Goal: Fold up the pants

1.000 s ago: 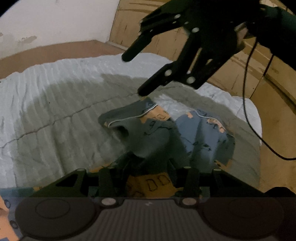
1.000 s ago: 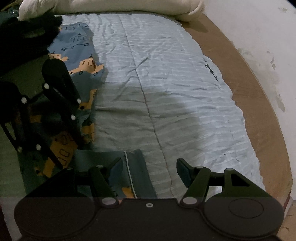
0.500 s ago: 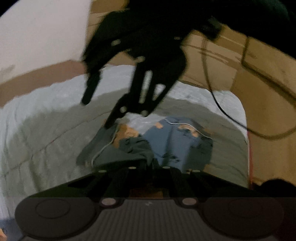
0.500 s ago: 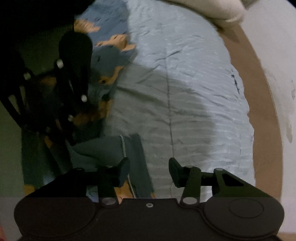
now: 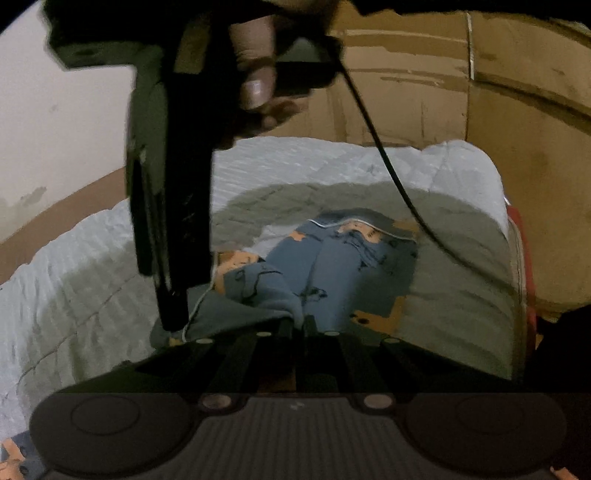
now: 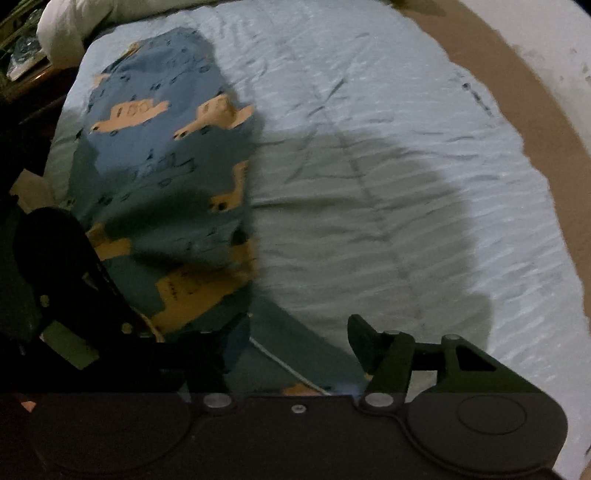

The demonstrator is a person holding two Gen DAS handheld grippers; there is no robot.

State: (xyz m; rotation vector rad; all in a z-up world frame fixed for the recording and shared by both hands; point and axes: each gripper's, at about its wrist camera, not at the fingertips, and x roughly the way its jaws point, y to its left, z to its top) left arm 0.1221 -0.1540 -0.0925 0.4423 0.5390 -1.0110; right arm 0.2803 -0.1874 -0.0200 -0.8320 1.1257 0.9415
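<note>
The pants are blue with orange patches and a thin white piping; they lie stretched along the left side of a pale striped bed cover. In the right wrist view the pants run from the far end toward me. My left gripper is shut on a bunched edge of the pants at its tips. My right gripper is open, its jaws straddling the near pants edge with the piping. In the left wrist view the right gripper's body hangs in front, upper left, tip down on the cloth.
A white pillow lies at the far end of the bed. A brown floor and white wall border the bed's right side. Cardboard panels stand beyond the bed in the left wrist view. A black cable hangs across.
The left gripper has pulled the pants edge along so the legs lie straighter. The right gripper has dropped lower over the near pants edge and stays open.
</note>
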